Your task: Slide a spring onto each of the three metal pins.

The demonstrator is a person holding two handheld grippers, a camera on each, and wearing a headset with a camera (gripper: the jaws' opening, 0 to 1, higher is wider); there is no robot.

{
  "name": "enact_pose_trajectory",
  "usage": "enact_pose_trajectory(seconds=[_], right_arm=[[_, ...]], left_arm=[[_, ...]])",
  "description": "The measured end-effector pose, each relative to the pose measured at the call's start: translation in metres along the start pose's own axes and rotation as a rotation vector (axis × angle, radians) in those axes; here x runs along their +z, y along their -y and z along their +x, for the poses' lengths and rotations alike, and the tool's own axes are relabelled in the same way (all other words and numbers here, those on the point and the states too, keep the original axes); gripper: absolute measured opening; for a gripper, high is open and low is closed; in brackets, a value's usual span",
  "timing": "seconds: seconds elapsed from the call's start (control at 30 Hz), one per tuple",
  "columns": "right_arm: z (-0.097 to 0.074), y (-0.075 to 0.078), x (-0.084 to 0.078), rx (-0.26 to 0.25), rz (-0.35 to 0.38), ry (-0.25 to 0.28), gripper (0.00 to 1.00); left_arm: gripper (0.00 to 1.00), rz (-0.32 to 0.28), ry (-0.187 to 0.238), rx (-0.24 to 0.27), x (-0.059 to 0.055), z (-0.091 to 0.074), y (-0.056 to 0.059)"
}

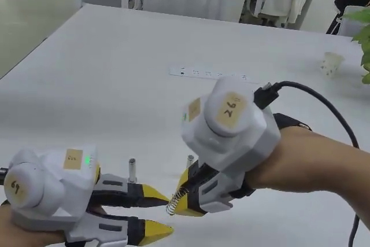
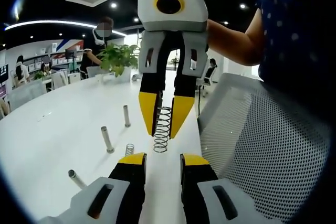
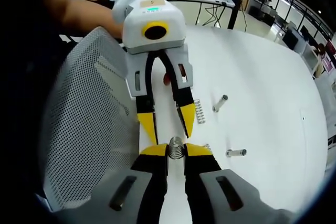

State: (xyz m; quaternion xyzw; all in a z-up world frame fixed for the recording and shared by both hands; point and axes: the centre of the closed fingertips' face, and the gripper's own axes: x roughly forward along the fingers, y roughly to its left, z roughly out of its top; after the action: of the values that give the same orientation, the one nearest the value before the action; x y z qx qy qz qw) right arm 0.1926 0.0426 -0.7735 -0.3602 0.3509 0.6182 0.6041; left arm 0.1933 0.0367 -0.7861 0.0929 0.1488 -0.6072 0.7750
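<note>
Thin steel coil spring is hanging pinched by its upper coils between the yellow-tipped fingers of the right gripper. It's sitting above the near edge of the white tabletop, just in front of the left gripper, whose fingers are standing spread and empty. I'm reading the spring as light, bouncy and easy to crush or flick away, so a light pinch across the coils near one end is keeping the free end open for a pin. Left gripper view is showing three short grey metal pins standing bare, with a second loose spring sitting just beside the middle one. Head view is catching two pins. Right gripper view is looking at the held spring roughly end-on.
</note>
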Motion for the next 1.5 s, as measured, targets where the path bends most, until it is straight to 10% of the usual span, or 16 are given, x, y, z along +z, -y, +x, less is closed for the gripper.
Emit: enact_pose_trajectory(seconds=[1.5], right_arm=[[-0.049, 0.052, -0.051, -0.143, 0.149, -0.013, 0.09]], left_arm=[[0.66, -0.159, 0.049, 0.267, -0.028, -0.057, -0.037]])
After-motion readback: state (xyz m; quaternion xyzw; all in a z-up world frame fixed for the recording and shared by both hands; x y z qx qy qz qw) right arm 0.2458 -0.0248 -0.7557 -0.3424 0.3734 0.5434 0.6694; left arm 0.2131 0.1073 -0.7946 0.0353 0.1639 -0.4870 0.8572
